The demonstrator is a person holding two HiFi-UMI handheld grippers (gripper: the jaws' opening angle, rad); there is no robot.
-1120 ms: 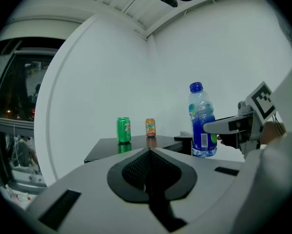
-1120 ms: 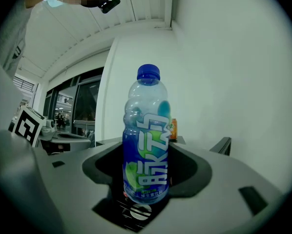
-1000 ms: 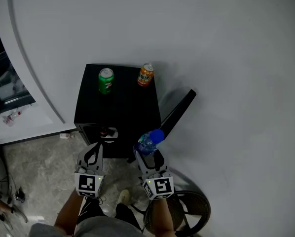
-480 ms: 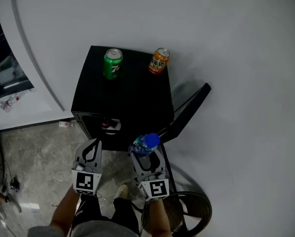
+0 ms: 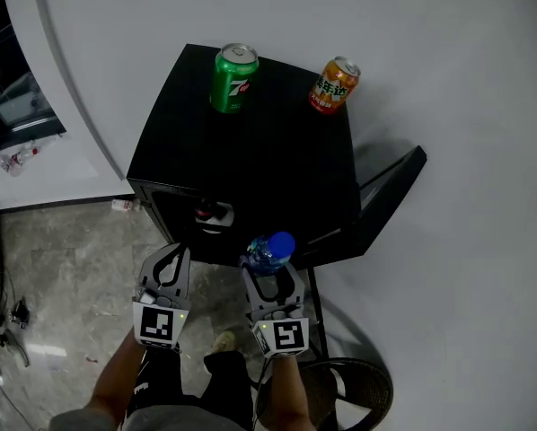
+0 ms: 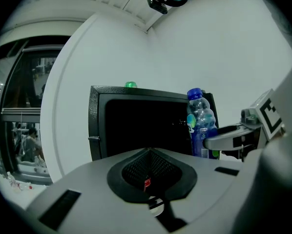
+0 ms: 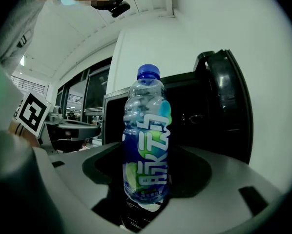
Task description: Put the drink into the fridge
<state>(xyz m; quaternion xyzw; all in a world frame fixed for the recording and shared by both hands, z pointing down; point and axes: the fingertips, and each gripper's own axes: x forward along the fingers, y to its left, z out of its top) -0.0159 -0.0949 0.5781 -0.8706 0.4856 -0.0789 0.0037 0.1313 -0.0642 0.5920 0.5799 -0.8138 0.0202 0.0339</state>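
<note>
A clear drink bottle (image 5: 268,252) (image 7: 147,145) with a blue cap and blue-green label stands upright in my right gripper (image 5: 267,277), which is shut on it. The bottle (image 6: 199,123) also shows at the right of the left gripper view. A small black fridge (image 5: 242,169) stands against the white wall, its door (image 5: 376,209) swung open to the right and its dark inside (image 6: 141,130) facing me. Both grippers hang just before the opening. My left gripper (image 5: 168,272) is shut and holds nothing.
A green can (image 5: 233,79) and an orange can (image 5: 333,84) stand on the fridge top near the wall. A curved white wall (image 5: 71,79) runs at the left. A round black stool (image 5: 349,393) sits at the lower right. The floor (image 5: 62,277) is grey stone.
Both grippers have sunk toward the level of the fridge opening, the bottle still in the right one. The fridge looks larger and nearer in the head view.
</note>
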